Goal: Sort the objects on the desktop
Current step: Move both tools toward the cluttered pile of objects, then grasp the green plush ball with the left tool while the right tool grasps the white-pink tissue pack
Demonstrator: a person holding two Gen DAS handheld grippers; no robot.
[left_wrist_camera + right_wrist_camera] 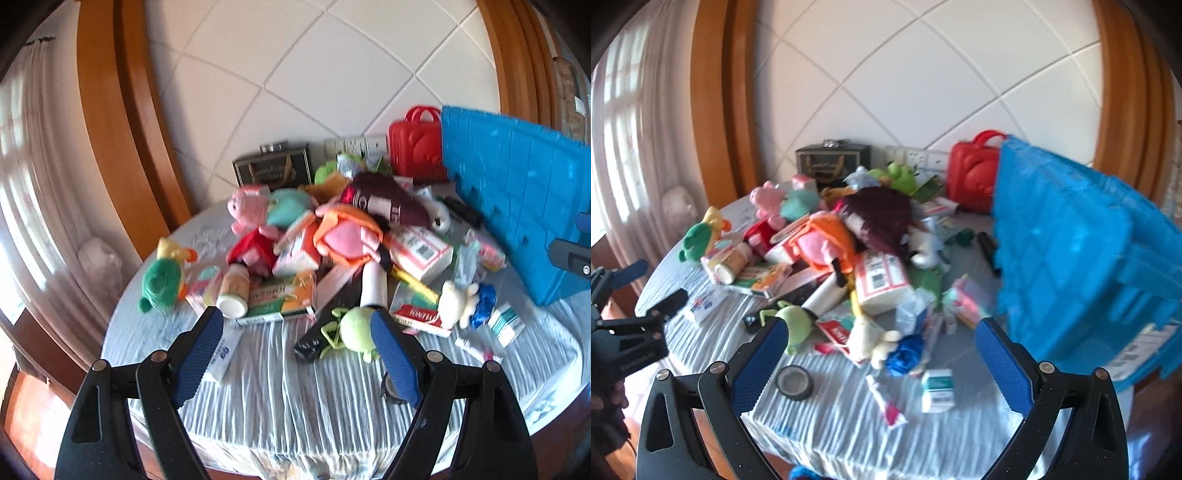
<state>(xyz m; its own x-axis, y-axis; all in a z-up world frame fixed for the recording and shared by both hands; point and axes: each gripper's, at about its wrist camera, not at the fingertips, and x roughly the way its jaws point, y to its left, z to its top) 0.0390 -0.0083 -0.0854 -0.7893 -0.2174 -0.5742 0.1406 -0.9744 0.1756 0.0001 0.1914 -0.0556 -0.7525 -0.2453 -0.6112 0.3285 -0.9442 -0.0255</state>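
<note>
Between the blue pads of the left tongs (297,334), which stood wide with nothing held, lay bare striped cloth on the round worktop (280,402). Just beyond the left pad a pale bottle with a white cap (233,291) lay on its side against an orange and green carton (282,295). Beside the right pad sat a pale green frog toy (356,328), touching a black remote (325,325).

The right tongs (879,354) also stood wide and empty, over the near part of the worktop. A roll of dark tape (794,382) lay flat on the cloth just right of its left pad. A small white and green box (936,389) rested farther right, near a blue crumpled wrapper (905,354) and a cream plush animal (873,341).

Farther off, the heap of things to sort filled the middle of the worktop: an orange and pink plush (349,234), a maroon pouch (384,201), a pink plush pig (247,210) and a white box with a barcode (421,253). A green and yellow plush duck (166,273) lay apart at the left edge. A blue plastic crate (1082,254) stood tilted on the right side, and a red case with a handle (975,177) stood behind it by the tiled wall. At the far edge stood a dark box with a gold pattern (273,168).
</note>
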